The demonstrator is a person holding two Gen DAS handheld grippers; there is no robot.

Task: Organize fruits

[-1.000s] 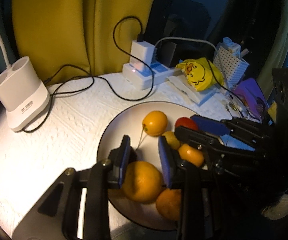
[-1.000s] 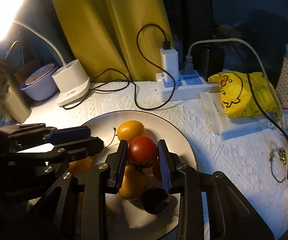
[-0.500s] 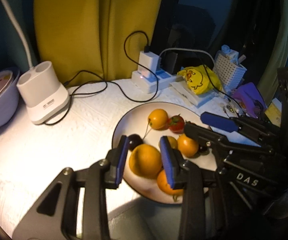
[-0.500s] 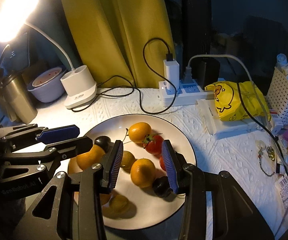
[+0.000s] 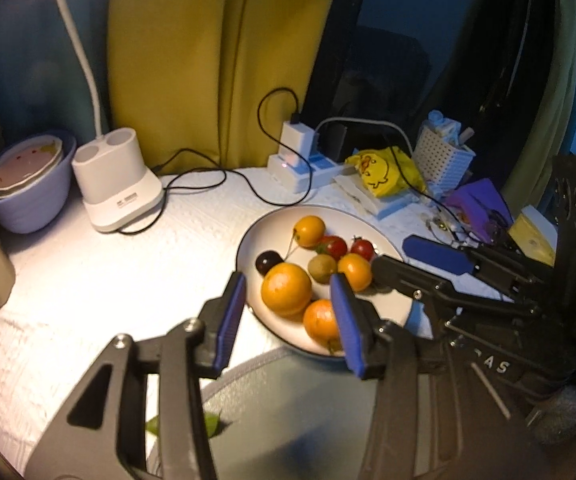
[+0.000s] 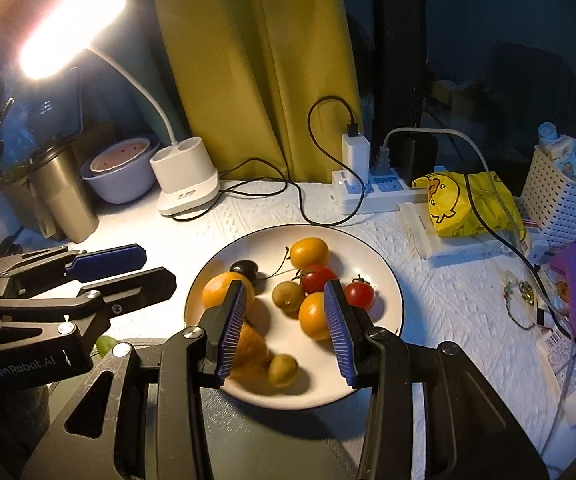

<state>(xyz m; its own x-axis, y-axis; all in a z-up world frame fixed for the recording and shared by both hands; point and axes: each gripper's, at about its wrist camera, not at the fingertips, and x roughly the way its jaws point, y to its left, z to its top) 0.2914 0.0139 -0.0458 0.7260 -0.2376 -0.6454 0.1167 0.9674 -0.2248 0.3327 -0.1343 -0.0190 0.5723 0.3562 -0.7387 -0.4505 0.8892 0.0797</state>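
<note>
A white plate (image 6: 388, 280) (image 5: 260, 232) on the white cloth holds several fruits: oranges (image 5: 286, 289) (image 6: 312, 315), a small orange fruit (image 6: 309, 253), red tomatoes (image 6: 318, 279) (image 6: 359, 295), a dark cherry (image 6: 243, 267) and green-brown kiwis (image 6: 288, 296) (image 6: 283, 369). My left gripper (image 5: 286, 320) is open and empty, raised above the plate's near edge. My right gripper (image 6: 286, 330) is open and empty, raised above the plate. Each gripper shows in the other's view: the left (image 6: 104, 276), the right (image 5: 428, 264).
A white desk lamp base (image 6: 186, 184) with a lit head, a lilac bowl (image 6: 118, 176) and a steel tumbler (image 6: 64, 196) stand at back left. A power strip (image 6: 368, 192), a yellow duck bag (image 6: 464, 204) and a white basket (image 6: 556, 196) are at back right.
Both grippers have pulled back and up from the plate and opened wider. The right gripper has let go of the red tomato, which now lies on the plate.
</note>
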